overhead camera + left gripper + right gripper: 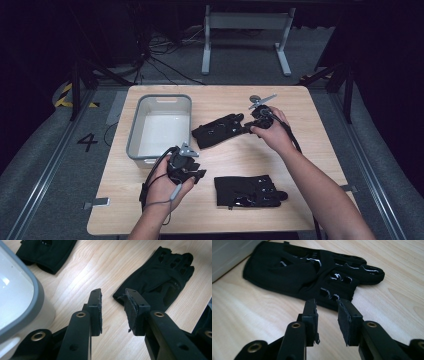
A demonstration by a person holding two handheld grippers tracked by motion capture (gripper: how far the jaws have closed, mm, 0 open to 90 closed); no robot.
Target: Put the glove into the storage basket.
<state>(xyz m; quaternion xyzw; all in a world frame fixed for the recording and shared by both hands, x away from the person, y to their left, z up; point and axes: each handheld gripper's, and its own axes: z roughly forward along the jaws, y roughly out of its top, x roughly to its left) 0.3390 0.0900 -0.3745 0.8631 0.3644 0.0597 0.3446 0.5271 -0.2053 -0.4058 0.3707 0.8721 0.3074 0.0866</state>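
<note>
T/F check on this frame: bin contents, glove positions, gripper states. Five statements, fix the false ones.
1. The grey bin has a glove in it. False: no glove in it; both gloves lie on the table.
2. The right gripper has its jaws apart with nothing between them. True.
3. The left gripper is clamped on the near glove. False: its jaws are apart over bare wood, short of that glove.
4. The far glove lies right of the bin in the high view. True.
5. The two gloves are stacked. False: they lie apart, with bare wood between them.
</note>
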